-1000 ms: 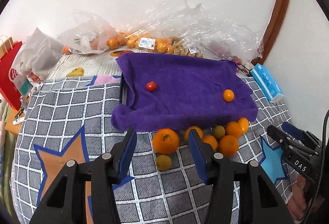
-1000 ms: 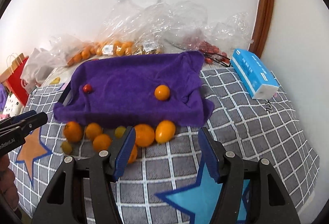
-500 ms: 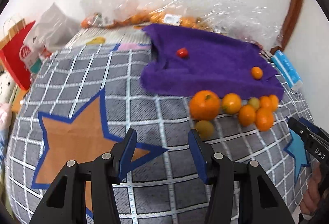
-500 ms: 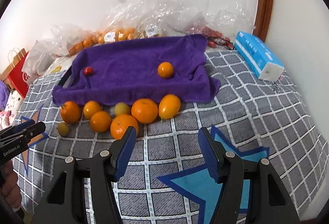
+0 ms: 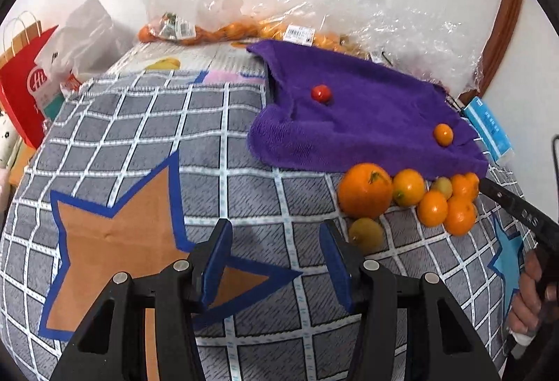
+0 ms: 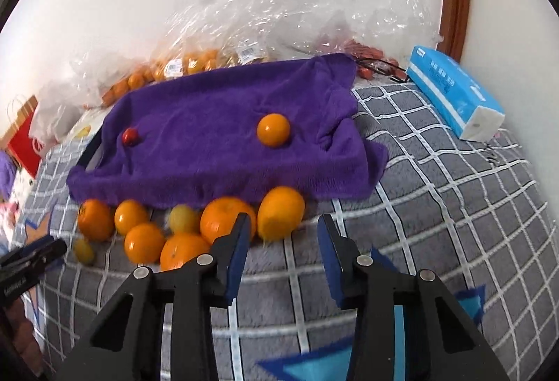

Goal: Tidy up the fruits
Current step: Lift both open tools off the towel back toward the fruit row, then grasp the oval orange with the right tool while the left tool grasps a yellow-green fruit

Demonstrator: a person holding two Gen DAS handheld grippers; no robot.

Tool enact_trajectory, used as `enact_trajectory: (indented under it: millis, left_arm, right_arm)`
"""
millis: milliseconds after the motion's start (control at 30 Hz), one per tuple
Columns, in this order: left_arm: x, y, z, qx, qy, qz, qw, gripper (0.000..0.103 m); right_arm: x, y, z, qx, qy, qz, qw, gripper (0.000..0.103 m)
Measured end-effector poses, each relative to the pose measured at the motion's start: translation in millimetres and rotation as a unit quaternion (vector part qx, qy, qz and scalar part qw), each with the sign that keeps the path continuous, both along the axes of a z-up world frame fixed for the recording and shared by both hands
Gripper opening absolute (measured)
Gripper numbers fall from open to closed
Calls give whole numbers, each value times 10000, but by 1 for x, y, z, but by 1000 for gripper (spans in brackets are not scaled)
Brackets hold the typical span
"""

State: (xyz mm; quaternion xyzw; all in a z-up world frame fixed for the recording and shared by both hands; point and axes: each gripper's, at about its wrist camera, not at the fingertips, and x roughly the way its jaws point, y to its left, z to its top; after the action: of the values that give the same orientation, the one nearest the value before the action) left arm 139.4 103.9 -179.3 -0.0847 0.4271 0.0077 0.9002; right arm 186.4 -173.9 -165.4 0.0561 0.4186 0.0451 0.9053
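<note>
A purple towel (image 6: 223,143) lies on the checked blanket. On it sit a red cherry tomato (image 6: 130,136) and a small orange (image 6: 273,129). Several oranges and small greenish fruits (image 6: 181,218) lie in a row along its near edge. My right gripper (image 6: 283,234) hovers low just before a yellow-orange fruit (image 6: 281,211). Its jaws are closing and the pads touch nothing. My left gripper (image 5: 276,255) stands open over bare blanket. A small green fruit (image 5: 366,236) lies just right of its right finger, with a big orange (image 5: 365,190) behind.
Clear plastic bags of oranges (image 5: 227,29) are heaped along the wall behind the towel. A blue tissue pack (image 6: 454,98) lies at the right. A red paper bag (image 5: 28,84) stands at the far left. A person's hand (image 5: 531,293) holds the right gripper.
My left gripper swung left and lower, so the fruit row now lies to its right. My right gripper sank closer to the fruit row and its jaws narrowed.
</note>
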Motion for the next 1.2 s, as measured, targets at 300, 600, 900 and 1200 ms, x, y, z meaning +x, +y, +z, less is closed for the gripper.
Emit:
enact_trajectory:
  millis: [300, 600, 900, 1200]
  left_arm:
    - [11, -4, 6, -227, -58, -8, 9997, 49]
    - [12, -15, 5, -398, -11, -202, 9990, 49]
    - [15, -33, -5, -506, 205, -475, 9974, 49]
    - [13, -43, -11, -502, 171, -624, 9966, 23]
  right_arm:
    - [29, -17, -18, 797, 324, 9, 9963, 36]
    - [18, -36, -10, 925, 345, -4, 9951, 32]
    - [4, -22, -24, 187, 497, 333, 9980, 33]
    - [-4, -14, -26, 54, 266, 430, 9987, 32]
